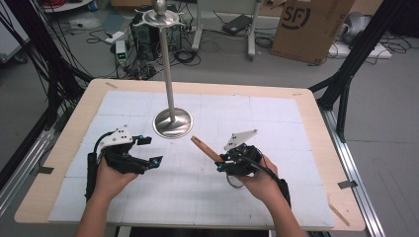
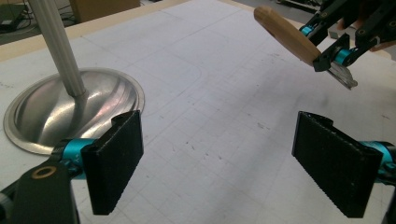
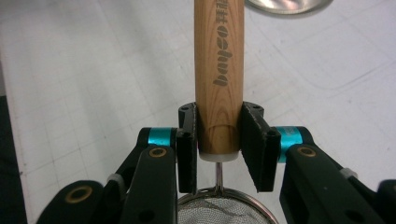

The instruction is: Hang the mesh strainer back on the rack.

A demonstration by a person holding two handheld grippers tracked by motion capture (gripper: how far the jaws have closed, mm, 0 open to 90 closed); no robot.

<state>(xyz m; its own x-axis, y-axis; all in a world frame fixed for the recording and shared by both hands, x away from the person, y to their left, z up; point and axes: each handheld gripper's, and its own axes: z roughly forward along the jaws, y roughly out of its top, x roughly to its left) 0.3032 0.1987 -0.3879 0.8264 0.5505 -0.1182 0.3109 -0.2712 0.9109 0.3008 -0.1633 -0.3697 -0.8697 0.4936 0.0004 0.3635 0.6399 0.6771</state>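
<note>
Your right gripper (image 1: 221, 163) clamps the strainer's wooden handle (image 3: 219, 70) at its inner end, just above the wire mesh (image 3: 226, 212); the handle's long axis runs away from you, up-left toward the steel stand (image 1: 172, 122), lifted off the table. Your left gripper (image 1: 150, 150) hovers with jaws wide, holding nothing. Beyond the white gridded mat (image 1: 276, 123) and wooden tabletop (image 1: 311, 106) lie floor cables (image 1: 99, 34) and a cardboard box (image 1: 311, 27).

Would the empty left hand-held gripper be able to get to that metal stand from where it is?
Probably yes. The left hand-held gripper is open, and only bare mat lies between it and the stand's round base, just ahead.
</note>
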